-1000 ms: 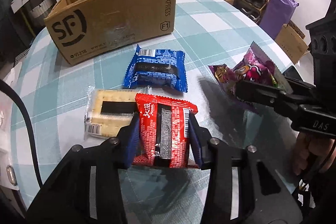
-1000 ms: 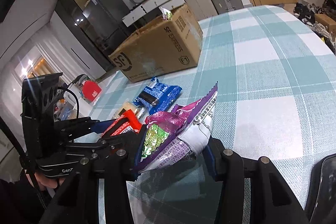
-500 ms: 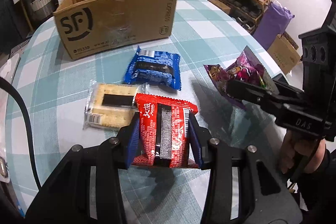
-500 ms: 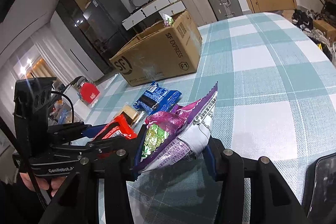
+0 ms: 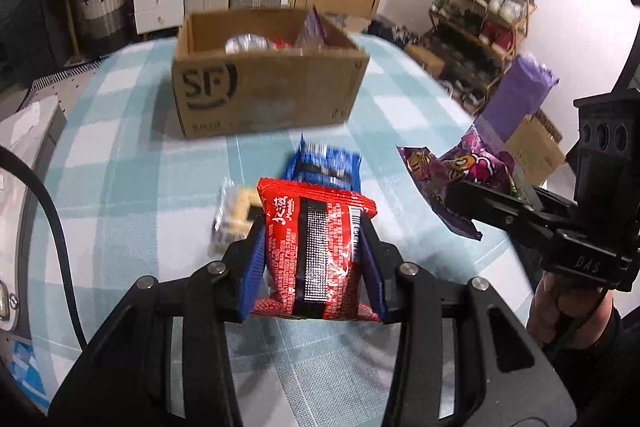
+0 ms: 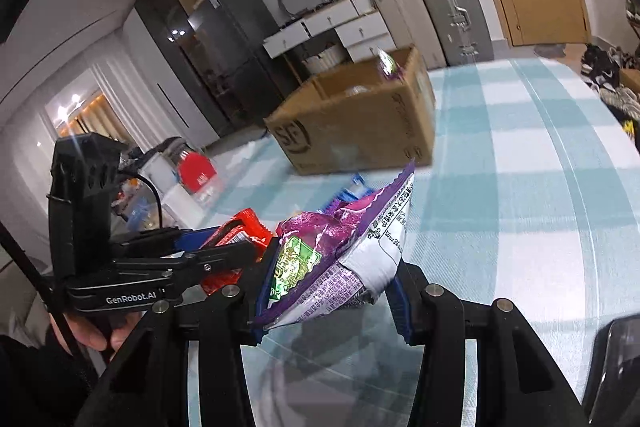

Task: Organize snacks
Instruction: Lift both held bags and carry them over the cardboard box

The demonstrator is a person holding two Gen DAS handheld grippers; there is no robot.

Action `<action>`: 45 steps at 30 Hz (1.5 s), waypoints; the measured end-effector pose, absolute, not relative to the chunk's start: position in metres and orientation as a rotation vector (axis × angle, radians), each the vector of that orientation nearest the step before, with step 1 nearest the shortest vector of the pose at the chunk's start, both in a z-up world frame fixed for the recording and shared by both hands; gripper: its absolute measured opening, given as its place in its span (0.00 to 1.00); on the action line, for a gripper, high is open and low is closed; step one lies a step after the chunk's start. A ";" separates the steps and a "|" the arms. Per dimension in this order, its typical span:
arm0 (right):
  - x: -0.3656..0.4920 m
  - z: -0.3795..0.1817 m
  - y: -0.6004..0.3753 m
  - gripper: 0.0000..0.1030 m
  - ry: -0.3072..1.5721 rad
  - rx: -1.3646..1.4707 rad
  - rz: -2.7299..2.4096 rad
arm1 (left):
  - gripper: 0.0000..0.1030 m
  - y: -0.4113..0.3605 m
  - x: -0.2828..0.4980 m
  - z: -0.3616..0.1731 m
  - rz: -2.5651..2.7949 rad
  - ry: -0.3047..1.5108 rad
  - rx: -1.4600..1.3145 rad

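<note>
Glossy foil red snack packet, matt corrugated cardboard box, smooth checked tablecloth

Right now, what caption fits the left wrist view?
Left tongs grip red snack packet, facing the cardboard box.

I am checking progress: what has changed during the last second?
Both grippers rose off the table: the left gripper lifted the red snack packet, the right gripper the purple snack bag. Jaws stay clamped. Blue packet and cardboard box unmoved.
</note>
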State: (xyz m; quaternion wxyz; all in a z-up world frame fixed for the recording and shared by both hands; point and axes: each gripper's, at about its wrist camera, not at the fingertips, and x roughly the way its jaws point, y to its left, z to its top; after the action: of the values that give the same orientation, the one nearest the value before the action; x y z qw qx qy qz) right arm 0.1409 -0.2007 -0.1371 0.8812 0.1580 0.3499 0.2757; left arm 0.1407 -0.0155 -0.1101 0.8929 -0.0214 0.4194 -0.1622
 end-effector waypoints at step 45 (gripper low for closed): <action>0.375 0.037 -0.139 0.46 0.707 0.204 0.593 | 0.39 0.030 0.368 0.045 -0.258 0.738 -0.118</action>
State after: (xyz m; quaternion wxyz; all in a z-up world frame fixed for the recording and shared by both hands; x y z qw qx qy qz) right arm 0.3745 -0.1390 0.0367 0.8904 0.0984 0.3407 0.2855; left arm 0.3680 0.0296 0.0453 0.9229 -0.0573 0.3594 -0.1254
